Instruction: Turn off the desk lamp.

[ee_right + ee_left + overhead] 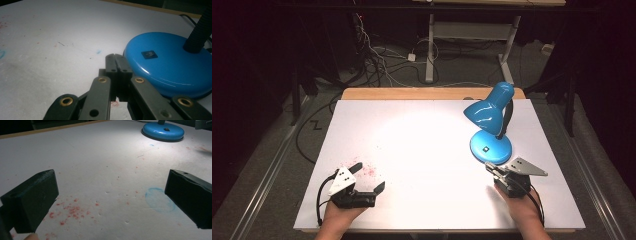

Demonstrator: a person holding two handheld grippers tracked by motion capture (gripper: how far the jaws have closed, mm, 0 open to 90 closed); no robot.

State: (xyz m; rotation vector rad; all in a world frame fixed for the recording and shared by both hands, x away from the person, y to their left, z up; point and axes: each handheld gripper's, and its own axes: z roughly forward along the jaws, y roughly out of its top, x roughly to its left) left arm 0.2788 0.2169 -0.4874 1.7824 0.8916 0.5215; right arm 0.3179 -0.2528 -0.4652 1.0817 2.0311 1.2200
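A blue desk lamp (490, 121) stands lit at the right of the white table (427, 150), its shade tipped toward the middle. Its round base (172, 65) carries a small black rocker switch (149, 54), and a black ribbed neck (198, 32) rises from it. My right gripper (116, 58) is shut with nothing between its jaws, its tips just short of the base's near-left edge; from above that right gripper (490, 167) sits right in front of the base (491, 147). My left gripper (369, 176) rests at the near left, jaws wide apart and empty, and its fingers (32, 200) frame bare tabletop.
Red specks (72, 211) and a faint blue ring (159, 200) mark the white surface between the left jaws. The lamp base (163, 131) lies far off in the left gripper view. Beyond the table's wooden far edge (432, 93), cables (377, 60) and a desk frame crowd the floor.
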